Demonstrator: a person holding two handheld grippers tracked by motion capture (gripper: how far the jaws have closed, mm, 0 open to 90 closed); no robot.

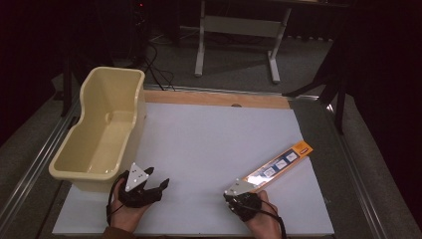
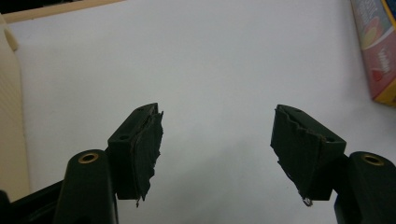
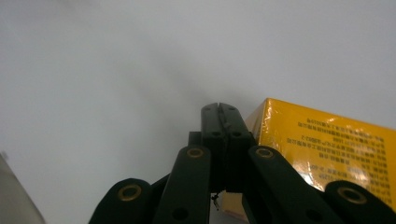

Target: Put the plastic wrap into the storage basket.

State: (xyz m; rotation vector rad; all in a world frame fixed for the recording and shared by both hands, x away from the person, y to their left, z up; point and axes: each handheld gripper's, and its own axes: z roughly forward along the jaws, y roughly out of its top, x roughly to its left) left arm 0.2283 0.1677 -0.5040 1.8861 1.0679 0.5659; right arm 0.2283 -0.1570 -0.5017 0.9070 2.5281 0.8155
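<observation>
Your left gripper sits near the white board's near-left edge, just right of the cream tub; its jaws stand wide apart with only bare board between them. Your right gripper rests at the near right, jaws pressed together and holding nothing, with the near end of the long yellow box just beside them on the right. The box lies flat, running diagonally away toward the far right.

Cream tub, orange box, white mat
</observation>
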